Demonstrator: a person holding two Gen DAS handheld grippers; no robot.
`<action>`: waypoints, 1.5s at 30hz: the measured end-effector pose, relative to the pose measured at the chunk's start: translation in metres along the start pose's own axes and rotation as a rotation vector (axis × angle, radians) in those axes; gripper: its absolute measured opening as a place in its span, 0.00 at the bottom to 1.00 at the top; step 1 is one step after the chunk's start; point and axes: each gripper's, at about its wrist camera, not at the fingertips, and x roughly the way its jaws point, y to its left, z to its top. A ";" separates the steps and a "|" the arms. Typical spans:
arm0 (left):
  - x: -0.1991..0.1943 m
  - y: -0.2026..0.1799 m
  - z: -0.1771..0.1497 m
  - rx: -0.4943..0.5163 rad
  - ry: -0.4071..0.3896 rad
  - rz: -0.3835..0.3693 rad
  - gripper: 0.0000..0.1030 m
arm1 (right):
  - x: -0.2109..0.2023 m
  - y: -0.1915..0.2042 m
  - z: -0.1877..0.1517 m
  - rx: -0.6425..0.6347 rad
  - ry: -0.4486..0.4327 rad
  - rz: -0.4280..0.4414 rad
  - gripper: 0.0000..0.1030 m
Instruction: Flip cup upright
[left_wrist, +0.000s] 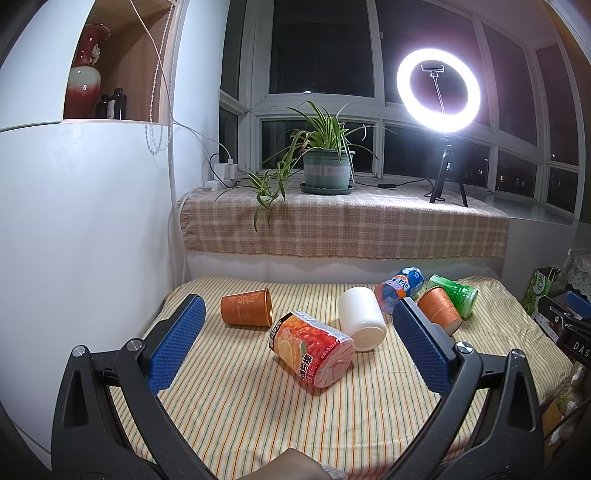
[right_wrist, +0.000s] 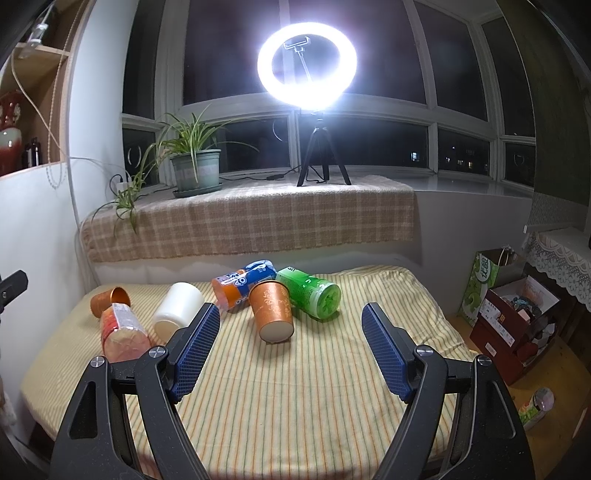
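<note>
1. Left gripper (left_wrist: 299, 338): jaws spread wide, nothing between the blue pads, hovering above the striped cloth-covered table (left_wrist: 258, 413). Right gripper (right_wrist: 290, 349): likewise released and empty.
2. Nearest the left gripper: red-and-orange printed plastic cup (left_wrist: 312, 350) on its side, and white plain plastic cup (left_wrist: 362, 317) on its side, touching it. Orange patterned paper cup (left_wrist: 246, 306) lies apart, toward the left wall.
3. Ahead of the right gripper: second orange patterned paper cup (right_wrist: 272, 310) on its side, base toward the camera, resting against the green plastic bottle (right_wrist: 310, 293) and the blue-and-orange soda bottle (right_wrist: 243, 284).
4. Progress, judged: not started; no cup stands upright, none gripped.
5. Room: open cloth in front of both grippers. Wall close on the left; table edge drops off at right toward the floor boxes (right_wrist: 513, 321). The right-hand cluster is tight.
</note>
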 end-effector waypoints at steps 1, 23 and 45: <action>0.000 0.000 -0.001 0.000 0.000 0.000 1.00 | 0.000 0.000 0.000 -0.001 0.001 0.000 0.77; -0.002 -0.006 -0.003 -0.001 0.004 -0.004 1.00 | 0.002 0.000 -0.003 -0.002 0.005 0.000 0.77; 0.015 0.017 -0.008 0.004 0.042 0.041 1.00 | 0.018 0.011 -0.003 -0.026 0.041 0.011 0.77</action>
